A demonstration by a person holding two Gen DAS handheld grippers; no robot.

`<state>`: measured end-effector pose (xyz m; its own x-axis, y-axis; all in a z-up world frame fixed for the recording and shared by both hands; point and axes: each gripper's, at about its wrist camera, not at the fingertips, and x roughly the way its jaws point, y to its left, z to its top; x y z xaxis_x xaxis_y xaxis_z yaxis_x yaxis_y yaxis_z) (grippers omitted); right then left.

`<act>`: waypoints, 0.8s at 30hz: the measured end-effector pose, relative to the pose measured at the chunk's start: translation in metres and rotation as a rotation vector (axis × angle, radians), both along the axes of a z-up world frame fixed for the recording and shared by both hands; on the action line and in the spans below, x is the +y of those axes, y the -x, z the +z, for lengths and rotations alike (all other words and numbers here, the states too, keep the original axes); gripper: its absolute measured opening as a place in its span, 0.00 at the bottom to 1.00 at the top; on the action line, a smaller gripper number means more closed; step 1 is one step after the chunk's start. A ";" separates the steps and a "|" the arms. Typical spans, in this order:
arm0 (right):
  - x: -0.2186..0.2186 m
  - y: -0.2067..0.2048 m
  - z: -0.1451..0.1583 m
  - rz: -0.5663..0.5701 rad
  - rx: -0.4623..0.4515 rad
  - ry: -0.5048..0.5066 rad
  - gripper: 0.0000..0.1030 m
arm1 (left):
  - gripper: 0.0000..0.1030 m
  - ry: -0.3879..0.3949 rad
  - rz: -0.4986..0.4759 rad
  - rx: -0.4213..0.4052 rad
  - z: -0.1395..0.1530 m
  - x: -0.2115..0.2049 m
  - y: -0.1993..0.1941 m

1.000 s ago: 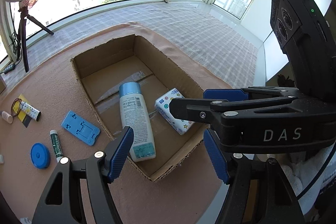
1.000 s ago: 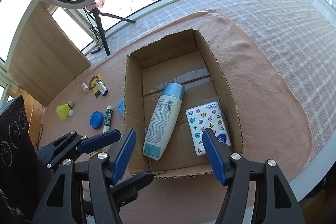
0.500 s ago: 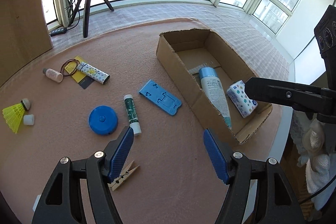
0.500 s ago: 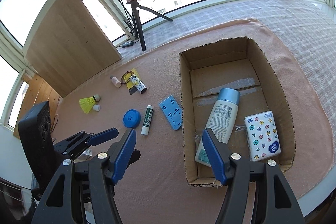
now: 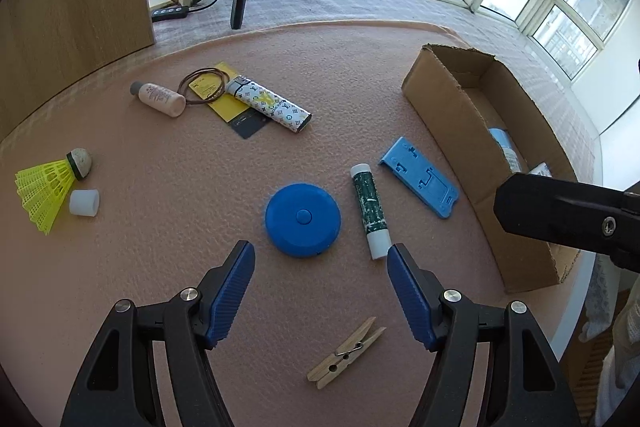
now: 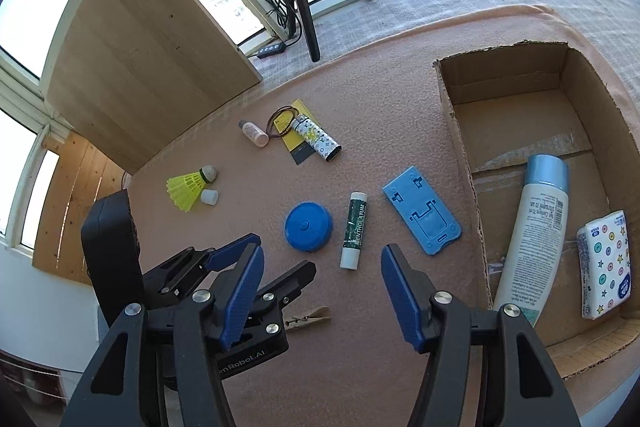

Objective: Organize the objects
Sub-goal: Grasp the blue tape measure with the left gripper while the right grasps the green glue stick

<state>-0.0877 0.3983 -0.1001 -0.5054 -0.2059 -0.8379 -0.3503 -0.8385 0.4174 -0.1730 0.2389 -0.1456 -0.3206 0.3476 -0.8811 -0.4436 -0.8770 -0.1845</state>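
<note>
Here my left gripper point(image 5: 320, 265) hangs above the pink mat point(image 5: 168, 227) with its jaws spread wide and nothing between them; the round blue disc point(image 5: 303, 214) lies just ahead of the fingertips, the green lip-balm stick point(image 5: 370, 211) beside it, and a wooden clothespin point(image 5: 346, 353) nearer me. My right gripper point(image 6: 322, 267) is likewise wide open and holds nothing; the blue phone stand point(image 6: 422, 215) lies on the mat just beside the cardboard box point(image 6: 460, 147). Inside the box a lotion bottle point(image 6: 534, 231) and a tissue pack point(image 6: 606, 269) lie side by side; the yellow shuttlecock point(image 5: 46, 193) sits well apart on the left.
</note>
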 end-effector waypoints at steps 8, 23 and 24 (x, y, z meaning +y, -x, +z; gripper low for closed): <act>0.004 0.029 -0.039 -0.015 -0.110 0.012 0.37 | 0.70 0.003 0.010 -0.016 -0.016 0.005 0.017; 0.012 0.052 -0.067 -0.022 -0.191 -0.010 0.33 | 0.61 0.044 0.013 -0.003 -0.032 0.010 0.031; 0.011 0.053 -0.069 -0.019 -0.195 -0.010 0.33 | 0.59 0.043 0.013 -0.003 -0.032 0.010 0.031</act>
